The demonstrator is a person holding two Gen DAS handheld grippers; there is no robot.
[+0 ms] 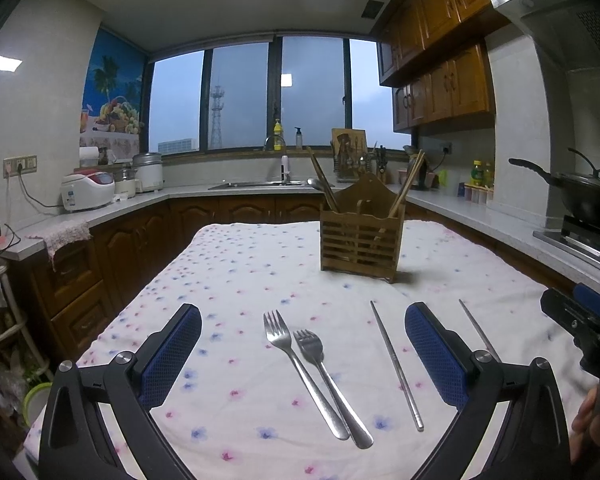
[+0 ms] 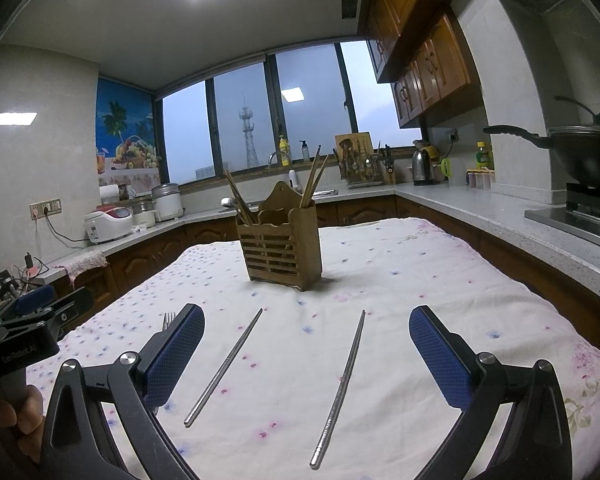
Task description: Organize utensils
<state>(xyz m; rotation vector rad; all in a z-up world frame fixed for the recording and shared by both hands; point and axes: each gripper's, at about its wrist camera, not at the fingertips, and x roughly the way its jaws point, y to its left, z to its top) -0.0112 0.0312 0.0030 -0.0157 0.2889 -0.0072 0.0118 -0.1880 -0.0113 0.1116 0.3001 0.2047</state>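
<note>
Two steel forks, a long one (image 1: pixel 300 368) and a shorter one (image 1: pixel 328 380), lie side by side on the flowered tablecloth (image 1: pixel 240 272), between the fingers of my open left gripper (image 1: pixel 302 340). A steel chopstick (image 1: pixel 396 364) lies to their right, and a second one (image 1: pixel 478 330) lies beyond the right finger. In the right wrist view both chopsticks (image 2: pixel 224 366) (image 2: pixel 340 384) lie between the fingers of my open right gripper (image 2: pixel 306 342), which holds nothing. A wooden slatted utensil holder (image 1: pixel 358 242) (image 2: pixel 280 252) stands further back with wooden chopsticks and a spoon in it.
Kitchen counters (image 1: pixel 100 212) run around the table, with a rice cooker (image 1: pixel 86 190), a sink (image 1: pixel 260 185) and a black wok (image 2: pixel 580 152) on the stove at the right. The other gripper, with a hand on it, shows at each view's edge (image 1: pixel 580 320) (image 2: pixel 28 320).
</note>
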